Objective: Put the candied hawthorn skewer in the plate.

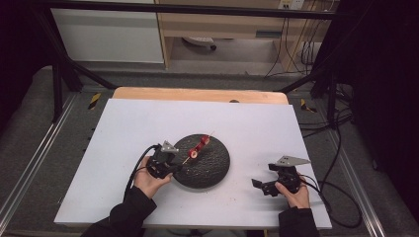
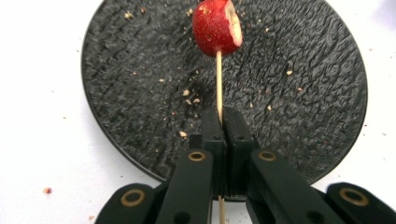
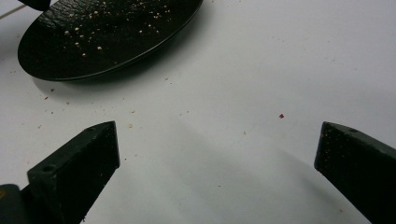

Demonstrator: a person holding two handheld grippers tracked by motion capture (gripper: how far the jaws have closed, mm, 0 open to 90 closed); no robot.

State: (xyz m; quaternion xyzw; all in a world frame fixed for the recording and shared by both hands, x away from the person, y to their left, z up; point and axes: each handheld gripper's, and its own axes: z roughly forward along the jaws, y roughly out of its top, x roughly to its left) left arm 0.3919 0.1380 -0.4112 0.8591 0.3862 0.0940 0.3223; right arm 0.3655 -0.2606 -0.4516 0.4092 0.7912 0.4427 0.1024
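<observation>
**Q:** White board (image 1: 148, 128) is lying over a wooden tabletop (image 1: 197, 94), with grey floor around it. What are you working over on that board?

**A:** You are working over a round black plate (image 1: 212, 168) with a rippled surface, sitting near the middle of the board. Pale crumbs are lying scattered on it, and a few red and pale specks are dotting the white surface beside it.

**Q:** What is your left gripper (image 1: 170, 165) doing?

**A:** You are clenching it on a thin wooden skewer (image 2: 218, 84). In the left gripper view, the two jaws are pressing together with the stick running up between them. The skewer is reaching out over the plate, tilted up toward the far right. Red fruit pieces (image 1: 200, 145) are sitting threaded along it, and the nearest one (image 2: 217, 25) is showing a pale cut face.

**Q:** And your right gripper (image 1: 261, 185)?

**A:** You are holding it released, well apart from the plate on its right. Its jaws are standing wide open over bare board, grasping nothing.
</observation>
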